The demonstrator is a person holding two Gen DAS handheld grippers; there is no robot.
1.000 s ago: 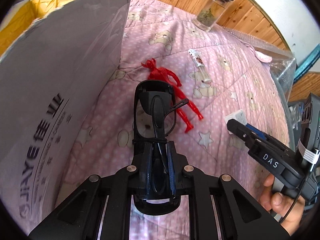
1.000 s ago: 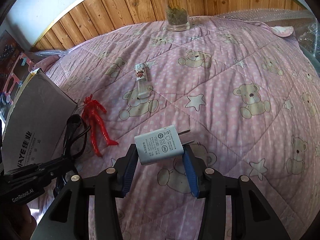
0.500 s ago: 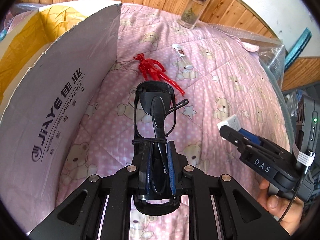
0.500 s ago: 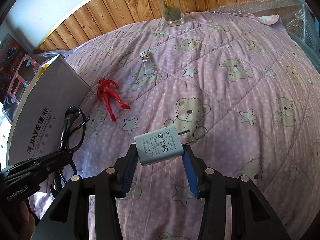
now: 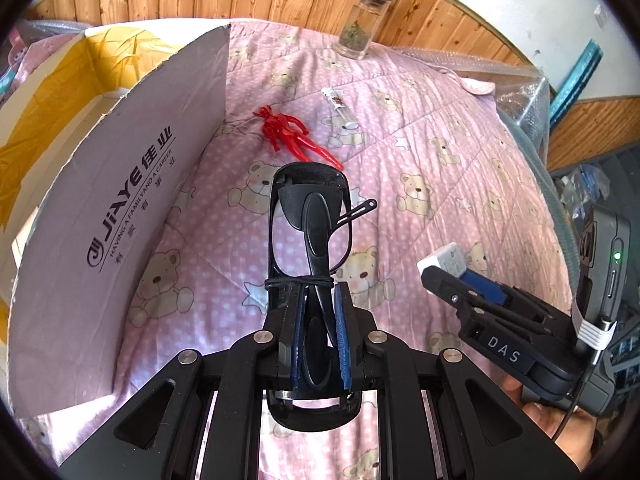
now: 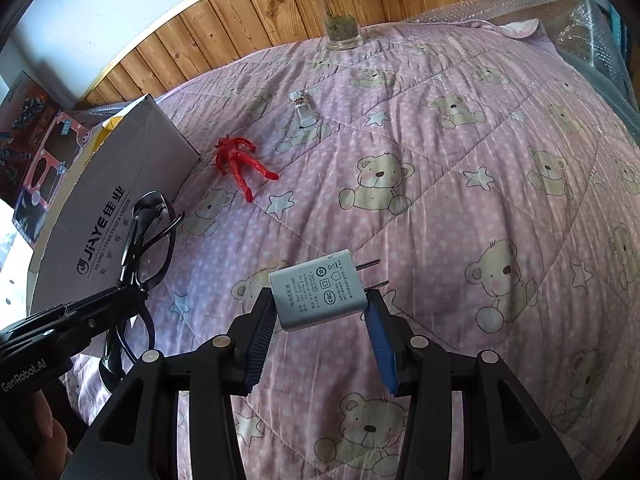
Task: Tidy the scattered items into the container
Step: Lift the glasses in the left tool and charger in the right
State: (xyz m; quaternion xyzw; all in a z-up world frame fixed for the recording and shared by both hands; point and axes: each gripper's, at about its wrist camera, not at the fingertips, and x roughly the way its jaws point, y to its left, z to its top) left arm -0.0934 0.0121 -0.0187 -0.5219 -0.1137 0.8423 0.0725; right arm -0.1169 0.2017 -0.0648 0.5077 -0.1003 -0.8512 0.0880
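Two grippers are up over a bed with a pink quilt [image 6: 460, 184] that has little bears and stars on it.

The left gripper [image 5: 316, 320] has its jaws closed tight on one pair of black glasses [image 5: 308, 216]. The glasses are folded, and they stick out past the tips, held up off the quilt. The right gripper [image 6: 320, 312] has its jaws squeezing one small white charger plug [image 6: 318, 294] with two metal pins poking out to the right. It is also up in the air, over a bear. A hand [image 5: 560, 420] holds that gripper from below.

One big cardboard box [image 5: 120, 184] stands on the left side of the bed, just beside the glasses. Its grey flap stands up with letters printed on it, and there is yellow inside.

Three things still lie or stand on the quilt. One red toy man [image 6: 240, 164] lies flat near the far corner of the box. One small clear tube [image 6: 303, 110] with a white cap lies a bit further off, to the right of the toy. One glass jar [image 6: 340, 20] with a silver lid and green bits inside stands at the far edge by the wooden wall.
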